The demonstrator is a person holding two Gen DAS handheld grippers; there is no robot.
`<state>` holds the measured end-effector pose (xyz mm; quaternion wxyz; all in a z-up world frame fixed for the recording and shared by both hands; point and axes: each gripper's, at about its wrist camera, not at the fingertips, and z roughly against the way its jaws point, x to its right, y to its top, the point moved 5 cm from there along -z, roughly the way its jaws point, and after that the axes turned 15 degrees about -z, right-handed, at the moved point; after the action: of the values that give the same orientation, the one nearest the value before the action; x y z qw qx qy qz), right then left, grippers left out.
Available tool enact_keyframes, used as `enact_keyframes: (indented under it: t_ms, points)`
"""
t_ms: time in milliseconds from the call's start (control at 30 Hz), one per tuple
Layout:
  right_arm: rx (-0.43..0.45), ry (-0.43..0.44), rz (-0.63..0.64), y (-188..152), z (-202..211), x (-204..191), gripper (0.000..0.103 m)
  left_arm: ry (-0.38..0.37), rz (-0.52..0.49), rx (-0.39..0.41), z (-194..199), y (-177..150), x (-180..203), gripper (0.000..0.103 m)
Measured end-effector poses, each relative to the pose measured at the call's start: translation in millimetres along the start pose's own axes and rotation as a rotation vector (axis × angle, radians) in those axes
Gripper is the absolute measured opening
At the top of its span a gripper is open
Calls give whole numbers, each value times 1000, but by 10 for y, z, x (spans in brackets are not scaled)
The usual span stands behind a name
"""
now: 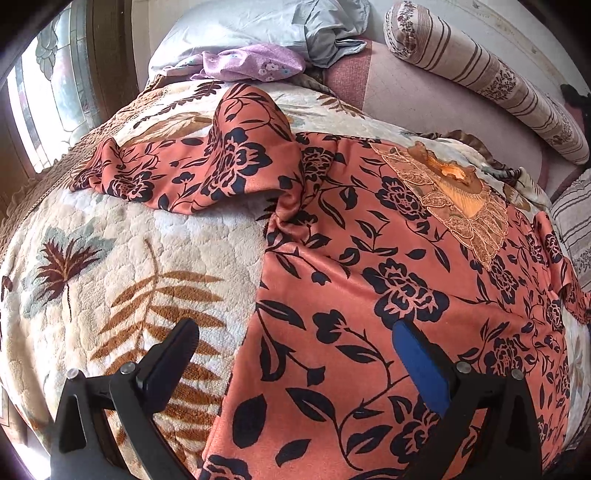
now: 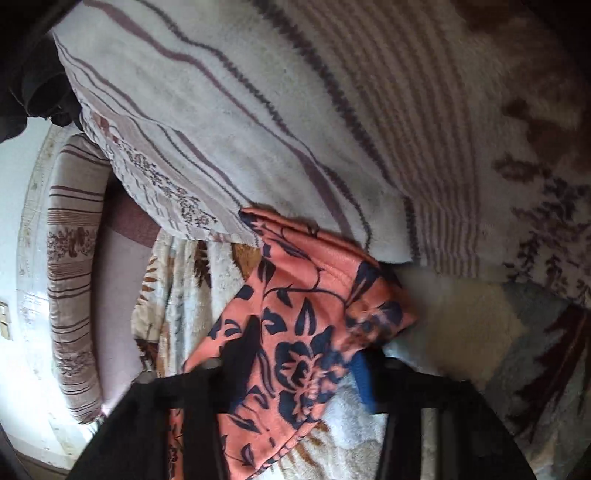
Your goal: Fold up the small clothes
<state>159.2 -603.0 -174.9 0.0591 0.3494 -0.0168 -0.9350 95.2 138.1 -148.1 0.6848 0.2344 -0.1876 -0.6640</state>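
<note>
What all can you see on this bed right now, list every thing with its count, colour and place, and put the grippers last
Floral top: one, orange with dark navy flowers and a lace neck patch, spread flat on the blanket; one sleeve end lies by the striped pillow.
Blanket: one, cream plush with brown leaves, covering the bed.
Bolster pillow: one, beige with brown stripes, at the far right.
Striped pillow: one, white with mauve stripes, beside the sleeve.
Grey-blue bedding: one heap, at the head of the bed.
Lilac flowered cloth: one, on that heap.
Left gripper: black, one blue pad, jaws wide open over the top's lower edge.
Right gripper: black, closed on the sleeve.
</note>
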Motion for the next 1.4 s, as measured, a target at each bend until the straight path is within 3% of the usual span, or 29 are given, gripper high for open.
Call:
enact_keyframes:
  t_ms: [67, 133, 267, 400, 500, 600, 700, 733, 767, 833, 933, 1000, 1200, 1267, 1333, 1400]
  points:
    - [24, -60, 61, -6, 9, -69, 10, -4, 6, 14, 6, 2, -78, 103]
    - [69, -63, 182, -95, 156, -363, 9, -1, 14, 35, 30, 17, -173, 103]
    - [130, 42, 445, -612, 685, -1337, 8, -8, 62, 111, 114, 43, -392, 103]
    - [85, 264, 681, -1747, 1234, -2395, 8, 20, 126, 126, 120, -11, -574, 103]
    - [-18, 435, 797, -2815, 1483, -2837, 8, -7, 153, 151, 181, -8, -643, 103]
    - [-173, 551, 833, -3813, 1482, -2868, 9, -18, 187, 165, 215, -1, -724, 103]
    - [-332, 566, 792, -4653, 1094, -2633, 13, -46, 238, 168, 227, -10, -807, 103]
    - [-396, 538, 786, -4879, 864, -2524, 27, -54, 251, 170, 232, -12, -826, 103]
    - [-446, 491, 790, -5079, 614, -2388, 59, -61, 261, 174, 238, -15, -843, 103]
    - [-531, 368, 797, -5412, 57, -2037, 94, -66, 268, 173, 233, -16, -852, 103]
    - [-683, 134, 721, -5577, -595, -1397, 94, -75, 268, 169, 230, -21, -851, 103]
    - [-708, 212, 647, -5451, -492, -1216, 93, -79, 273, 177, 240, -12, -847, 103]
    - [-673, 340, 619, -4998, -208, -1505, 94, -78, 233, 195, 254, 37, -737, 103]
    - [-681, 321, 570, -4920, -369, -1476, 101, -77, 220, 188, 231, 39, -708, 103]
    - [-747, 201, 533, -4964, -698, -1336, 100, -78, 211, 180, 211, 33, -693, 103]
    - [-765, 258, 483, -4872, -642, -1308, 99, -64, 198, 178, 212, 13, -691, 103]
